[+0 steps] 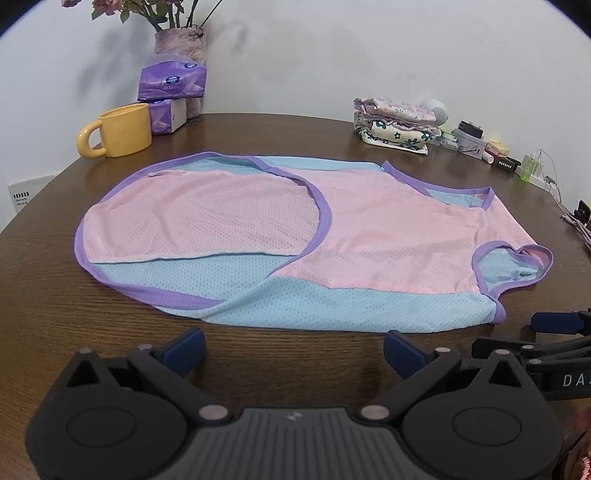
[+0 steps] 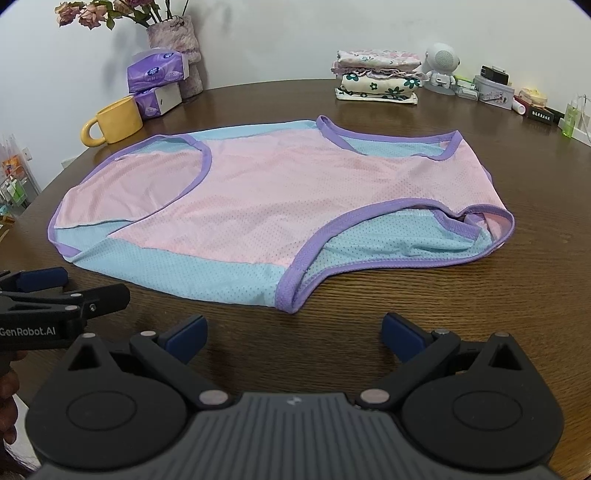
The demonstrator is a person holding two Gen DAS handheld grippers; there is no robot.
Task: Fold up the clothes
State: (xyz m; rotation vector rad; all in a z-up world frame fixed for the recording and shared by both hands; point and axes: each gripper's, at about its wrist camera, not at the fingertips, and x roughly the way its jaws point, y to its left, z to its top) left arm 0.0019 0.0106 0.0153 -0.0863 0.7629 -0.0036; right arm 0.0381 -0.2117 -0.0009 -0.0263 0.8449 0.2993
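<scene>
Flowers (image 1: 110,5) in the vase cut off by the top edge. Right hand-held gripper (image 1: 554,328) partly out of the left wrist view at its right edge. Labels on small boxes (image 2: 541,112) at the surface's far right too small to read.

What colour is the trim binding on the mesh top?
Purple trim edges the mesh top, clearest in the right wrist view.

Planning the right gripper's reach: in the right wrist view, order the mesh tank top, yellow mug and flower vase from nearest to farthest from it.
From the right gripper:
1. mesh tank top, directly ahead
2. yellow mug, far left
3. flower vase, back left by the wall
</scene>
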